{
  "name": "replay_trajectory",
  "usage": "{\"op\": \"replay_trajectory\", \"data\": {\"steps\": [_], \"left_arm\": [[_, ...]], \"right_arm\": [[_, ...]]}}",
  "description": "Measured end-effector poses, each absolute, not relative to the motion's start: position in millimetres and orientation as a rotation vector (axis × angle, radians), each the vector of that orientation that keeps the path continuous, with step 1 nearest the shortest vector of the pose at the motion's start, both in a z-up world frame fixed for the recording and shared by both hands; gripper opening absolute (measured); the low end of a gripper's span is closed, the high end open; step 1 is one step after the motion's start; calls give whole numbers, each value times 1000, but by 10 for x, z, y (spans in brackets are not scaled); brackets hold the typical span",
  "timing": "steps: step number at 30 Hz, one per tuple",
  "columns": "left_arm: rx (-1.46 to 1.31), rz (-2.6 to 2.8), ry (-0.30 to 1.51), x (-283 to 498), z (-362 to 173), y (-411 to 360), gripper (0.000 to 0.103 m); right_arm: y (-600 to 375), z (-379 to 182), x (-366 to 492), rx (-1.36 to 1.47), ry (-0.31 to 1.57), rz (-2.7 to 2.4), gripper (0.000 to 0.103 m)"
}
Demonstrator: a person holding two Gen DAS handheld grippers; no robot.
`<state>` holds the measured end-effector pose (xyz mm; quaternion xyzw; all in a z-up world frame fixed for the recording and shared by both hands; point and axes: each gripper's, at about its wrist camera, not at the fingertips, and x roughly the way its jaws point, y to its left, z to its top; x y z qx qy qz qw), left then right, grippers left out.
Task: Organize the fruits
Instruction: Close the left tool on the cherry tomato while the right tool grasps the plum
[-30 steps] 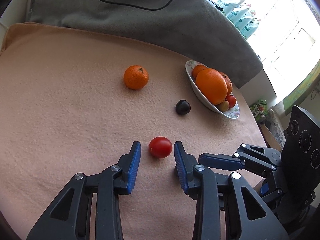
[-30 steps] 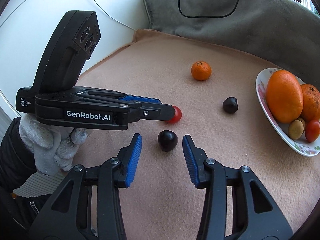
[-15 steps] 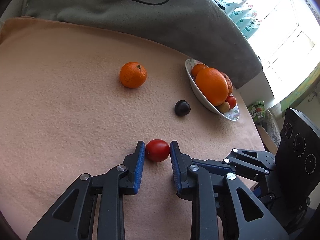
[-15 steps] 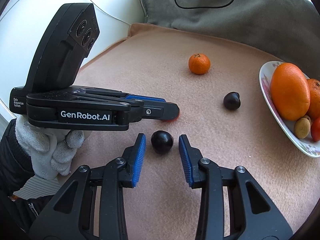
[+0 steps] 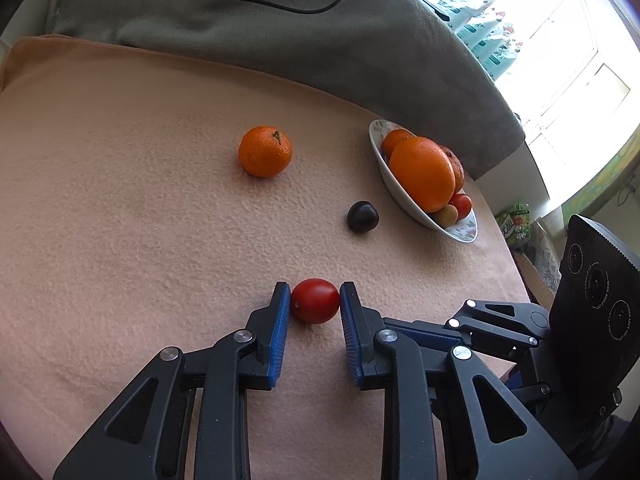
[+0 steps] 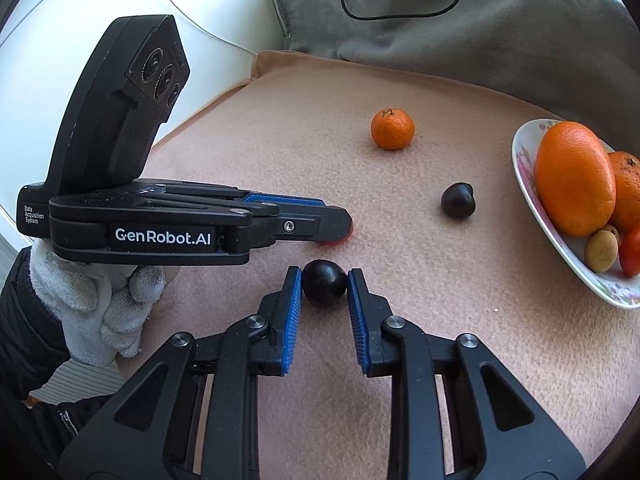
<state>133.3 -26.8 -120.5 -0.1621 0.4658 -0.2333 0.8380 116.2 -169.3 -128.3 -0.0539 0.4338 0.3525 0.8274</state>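
Observation:
My left gripper (image 5: pixel 315 300) is shut on a red tomato (image 5: pixel 315 301) that rests on the peach cloth; both blue pads touch it. My right gripper (image 6: pixel 324 284) is shut on a dark plum (image 6: pixel 324 289), also on the cloth, just right of the left gripper (image 6: pixel 336 224). A second dark plum (image 5: pixel 362 216) (image 6: pixel 458 200) and a mandarin (image 5: pixel 265 151) (image 6: pixel 392 128) lie loose farther off. A white floral bowl (image 5: pixel 460 232) (image 6: pixel 520 160) at the right holds oranges, a tomato and a small brown fruit.
A grey blanket (image 5: pixel 280 32) with a black cable lies along the table's far edge. A white wall (image 6: pixel 100 8) stands at the left. The table edge drops off past the bowl, with boxes (image 5: pixel 516 220) below near the window.
Both grippers moved forward and closed: the left jaws narrowed onto the tomato, the right jaws onto the near plum. The other fruits have not moved.

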Motion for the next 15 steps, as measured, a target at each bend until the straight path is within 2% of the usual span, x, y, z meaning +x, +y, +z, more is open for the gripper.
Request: {"op": "replay_trajectory", "data": {"steps": [15], "left_arm": [[-310,-488,943,1276,-1054,-367,24]], "right_arm": [[-1904,-1188,1071,-77,899,710,24]]}}
